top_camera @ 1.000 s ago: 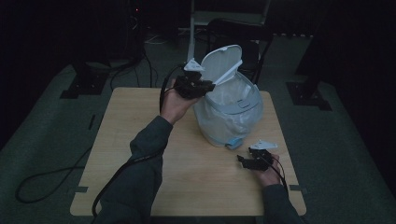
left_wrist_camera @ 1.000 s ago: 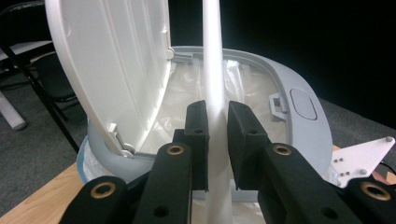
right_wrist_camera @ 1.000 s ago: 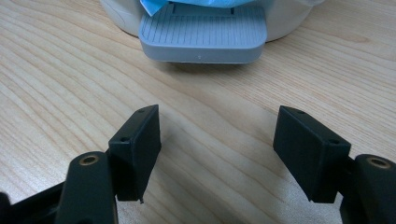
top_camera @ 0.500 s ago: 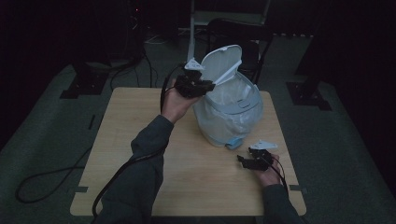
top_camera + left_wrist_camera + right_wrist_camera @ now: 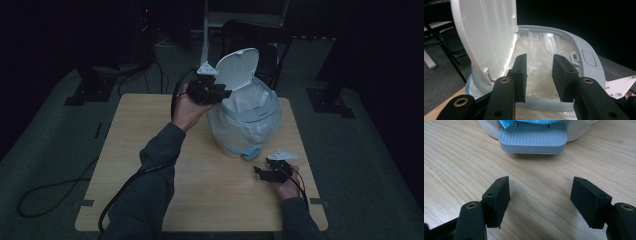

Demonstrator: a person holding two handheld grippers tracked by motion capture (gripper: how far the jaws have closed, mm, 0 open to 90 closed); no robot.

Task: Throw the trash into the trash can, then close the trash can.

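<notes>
a: where does the small rounded pale grey plastic pedal bin (image 5: 245, 125) stand?

b: toward the far right of the light wooden worktop (image 5: 135, 165), upright, with its white hinged lid (image 5: 239, 69) swung up and a thin clear plastic liner bag (image 5: 541, 65) draped inside and folded over the rim.

a: how do you judge it will handle?

b: light, i'd say. it looks like a thin-walled plastic shell with nothing heavy visible inside, so it may slide or tip on the smooth wood if pushed high up. the liner is soft, slippery film that would crumple and slip between pads. the lid looks stiff but thin, and its hinge is likely the weakest spot.

a: so where would you take hold?

b: on the firm grey rim (image 5: 584, 47) or the lid's edge, not the film. the ribbed grey foot pedal (image 5: 533, 138) at the base takes a press, not a pinch.

a: and the grippers?

b: the left gripper (image 5: 210, 91) is held up at the bin's mouth beside the raised lid; in the left gripper view its jaws stand parted over the liner, clasping nothing. the right gripper (image 5: 272, 172) rests low on the worktop near the base, jaws spread wide and empty, aimed at the pedal but apart from it.
</notes>
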